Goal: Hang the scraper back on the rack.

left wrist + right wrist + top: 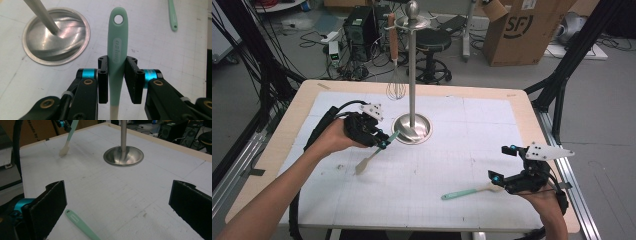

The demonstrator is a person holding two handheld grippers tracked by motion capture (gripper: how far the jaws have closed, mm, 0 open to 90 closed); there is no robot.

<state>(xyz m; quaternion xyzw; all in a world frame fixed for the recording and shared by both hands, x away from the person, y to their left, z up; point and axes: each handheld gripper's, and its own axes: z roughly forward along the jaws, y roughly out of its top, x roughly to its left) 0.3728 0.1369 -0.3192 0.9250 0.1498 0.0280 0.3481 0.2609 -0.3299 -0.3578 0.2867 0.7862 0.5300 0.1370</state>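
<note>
The left gripper (116,83) jaws clamp the green-handled spatula (116,53), its hanging hole pointing toward the stand (412,70); the right gripper (117,207) jaws gape empty.

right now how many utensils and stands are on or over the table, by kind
mint-handled spatulas: 2, one in the left claw grip, one lying flat
whisks: 1, hanging
steel stands: 1
total: 4

My black left gripper (116,77), accented with turquoise rings, is showing a mint-green spatula (116,50) with a cream blade. A second mint-green spatula (468,192) is lying on the white gridded tabletop (472,130), wood-coloured at its edges, beside the silver stand (412,75).
</note>
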